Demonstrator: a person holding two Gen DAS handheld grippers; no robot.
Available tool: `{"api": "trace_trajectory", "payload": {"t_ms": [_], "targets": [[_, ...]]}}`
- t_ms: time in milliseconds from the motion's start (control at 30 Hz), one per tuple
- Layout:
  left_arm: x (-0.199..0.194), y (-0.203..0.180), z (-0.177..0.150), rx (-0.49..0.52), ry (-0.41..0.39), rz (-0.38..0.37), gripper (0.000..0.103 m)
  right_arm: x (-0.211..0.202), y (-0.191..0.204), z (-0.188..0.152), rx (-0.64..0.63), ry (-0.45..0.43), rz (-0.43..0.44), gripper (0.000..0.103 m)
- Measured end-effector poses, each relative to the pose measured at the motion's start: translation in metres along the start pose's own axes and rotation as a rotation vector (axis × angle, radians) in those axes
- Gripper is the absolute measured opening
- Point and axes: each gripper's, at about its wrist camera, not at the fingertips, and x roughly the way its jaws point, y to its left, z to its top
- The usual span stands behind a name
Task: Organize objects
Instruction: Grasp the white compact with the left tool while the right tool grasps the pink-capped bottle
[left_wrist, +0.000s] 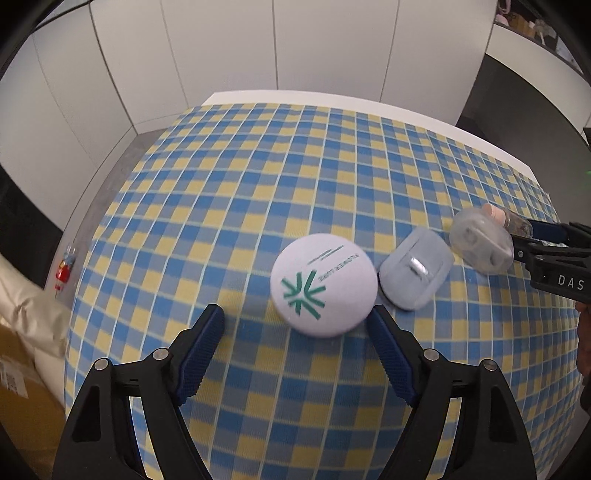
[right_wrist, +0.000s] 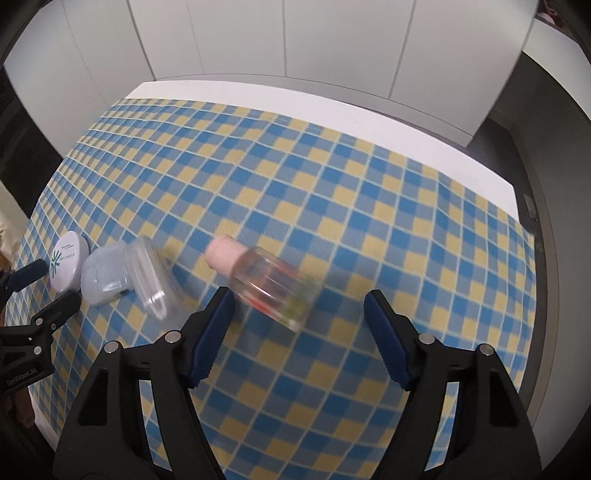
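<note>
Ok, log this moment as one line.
left tool: open, straddling white round box | right tool: open, over lying clear bottle | nothing held
</note>
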Motion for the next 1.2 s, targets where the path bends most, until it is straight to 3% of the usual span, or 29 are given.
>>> {"api": "trace_trajectory", "payload": {"t_ms": [67, 200, 300, 367, 600, 633, 833, 867, 933, 1200], "targets": [[0.002, -0.001, 0.004, 0.004, -0.004, -0.006, 0.08, 0.0, 0.001, 0.003, -0.018, -0.007, 0.007, 0.07], [0.006, -0.002, 0.015, 0.006, -0.008, -0.016, 0.078, -0.003, 0.002, 0.006, -0.042, -0.013, 0.022, 0.047], [0.007, -0.005, 0.023, 0.008, -0.012, -0.015, 0.07, -0.005, -0.001, 0.003, -0.04, -0.011, 0.044, 0.047], [0.005, -0.007, 0.023, 0.013, -0.012, -0.017, 0.057, -0.007, -0.004, -0.001, -0.034, -0.009, 0.052, 0.047], [0.0, -0.011, 0.012, 0.006, 0.011, -0.037, 0.057, -0.013, -0.005, -0.015, -0.004, 0.014, 0.034, 0.047], [-0.002, -0.011, 0.007, 0.004, 0.013, -0.039, 0.057, -0.012, -0.001, -0.017, -0.116, 0.017, 0.084, 0.047], [-0.02, -0.023, -0.022, 0.017, 0.035, -0.029, 0.06, -0.025, -0.001, -0.038, -0.15, 0.028, 0.075, 0.048], [-0.02, -0.025, -0.024, 0.028, 0.039, -0.02, 0.066, -0.026, -0.001, -0.041, -0.15, 0.027, 0.076, 0.049], [-0.019, -0.026, -0.024, 0.03, 0.035, -0.028, 0.067, -0.027, -0.001, -0.043, -0.162, 0.028, 0.095, 0.059], [-0.016, -0.022, -0.018, 0.031, 0.036, -0.026, 0.067, -0.027, -0.018, -0.034, -0.233, 0.063, 0.15, 0.058]]}}
